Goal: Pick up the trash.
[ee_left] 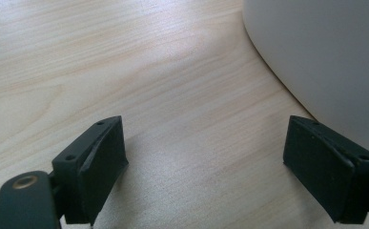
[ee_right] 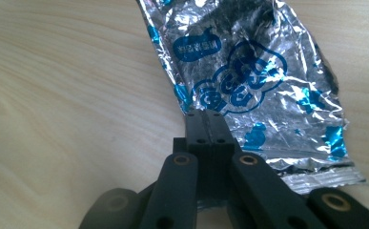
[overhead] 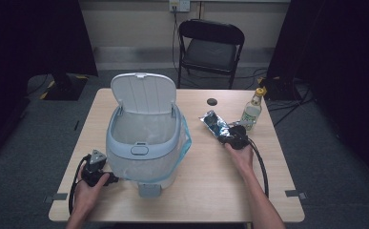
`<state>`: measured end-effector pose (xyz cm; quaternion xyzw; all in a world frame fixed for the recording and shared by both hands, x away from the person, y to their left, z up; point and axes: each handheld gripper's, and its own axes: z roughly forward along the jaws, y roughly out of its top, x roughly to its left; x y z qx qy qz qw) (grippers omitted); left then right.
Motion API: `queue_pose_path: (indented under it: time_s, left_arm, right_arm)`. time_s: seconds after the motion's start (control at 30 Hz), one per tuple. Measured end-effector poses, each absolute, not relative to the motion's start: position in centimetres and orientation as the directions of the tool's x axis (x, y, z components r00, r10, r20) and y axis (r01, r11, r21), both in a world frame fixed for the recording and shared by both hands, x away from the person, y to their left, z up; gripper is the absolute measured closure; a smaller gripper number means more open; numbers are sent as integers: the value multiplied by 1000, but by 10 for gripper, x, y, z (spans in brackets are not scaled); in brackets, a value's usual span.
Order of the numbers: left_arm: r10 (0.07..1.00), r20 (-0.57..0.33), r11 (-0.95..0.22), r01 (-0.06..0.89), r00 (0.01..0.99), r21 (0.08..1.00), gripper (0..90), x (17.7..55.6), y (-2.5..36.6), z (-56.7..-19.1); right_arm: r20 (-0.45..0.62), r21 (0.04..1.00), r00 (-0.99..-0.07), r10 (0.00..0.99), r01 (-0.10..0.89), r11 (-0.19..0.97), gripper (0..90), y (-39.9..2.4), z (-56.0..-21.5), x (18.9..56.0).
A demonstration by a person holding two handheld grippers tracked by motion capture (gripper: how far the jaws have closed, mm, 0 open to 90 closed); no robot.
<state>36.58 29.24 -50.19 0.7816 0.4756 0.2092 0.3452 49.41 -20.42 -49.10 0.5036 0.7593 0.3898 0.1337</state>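
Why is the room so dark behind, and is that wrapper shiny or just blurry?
High view: light falls on the table while the room's sides stay black. Right gripper view: the foil wrapper glints sharply, its blue print readable; the right tool close up is softer.

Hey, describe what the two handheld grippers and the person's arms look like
Both grippers are black. The left gripper carries a grey three-cornered plate on top and has flat rectangular pads. The right gripper has brass-coloured rivets on its linkage. A black cable trails from each. Forearms are bare, without sleeves.
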Motion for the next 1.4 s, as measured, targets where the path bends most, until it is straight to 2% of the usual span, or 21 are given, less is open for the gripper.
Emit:
queue_pose_path:
  time_s: [0.3, 0.63, 1.4]
  left_arm:
    - [888, -7, -306, 601, 461, 739, 137, 366, 292, -502]
    - [887, -4, -308, 599, 461, 739, 137, 366, 292, -502]
    - [888, -1, -309, 599, 460, 739, 137, 366, 292, -502]
  right_arm:
    - [256, 767, -471, 844, 630, 119, 900, -214, -491, 465]
    - [292, 820, -529, 797, 567, 76, 900, -215, -472, 441]
    - [268, 904, -602, 752, 427, 19, 900, -210, -423, 411]
